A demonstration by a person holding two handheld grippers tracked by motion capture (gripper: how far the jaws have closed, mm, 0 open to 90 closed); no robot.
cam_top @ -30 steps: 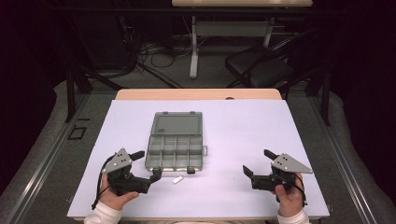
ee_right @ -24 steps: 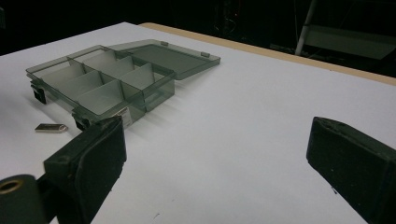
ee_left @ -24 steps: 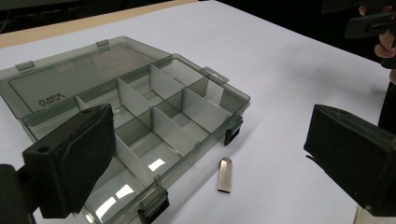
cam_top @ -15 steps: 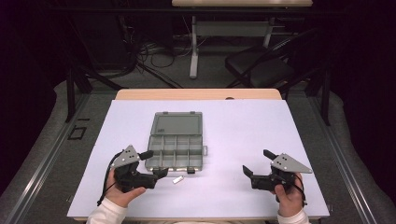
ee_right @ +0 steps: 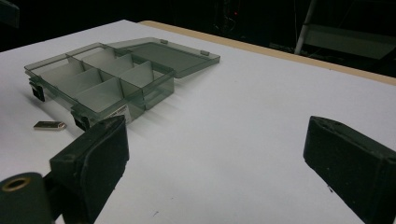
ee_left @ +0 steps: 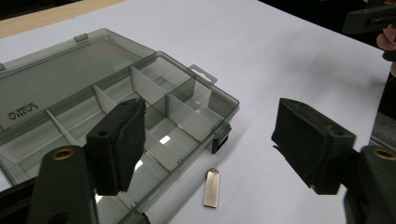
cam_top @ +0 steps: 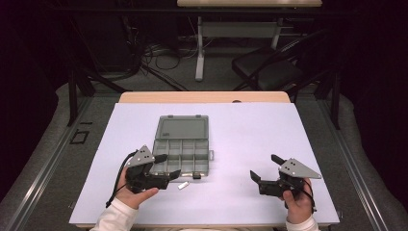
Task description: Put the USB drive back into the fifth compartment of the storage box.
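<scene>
on the white counter (cam_top: 250,139), just in front of the open organiser box (cam_top: 185,153), lies a small metal clip (cam_top: 182,186), flat and apart from the box's near wall. the left tongs (cam_top: 168,166) hover beside it, their jaws having just been closing but with a gap left between them and nothing in it; the clip (ee_left: 211,188) sits below and between the pads, ungripped. the right tongs (cam_top: 262,168) rest well apart, jaws wide and empty. the box compartments (ee_right: 100,81) look empty, so the work seems barely begun: the clip is not yet picked up, and placing it in a compartment is likely what remains.
</scene>
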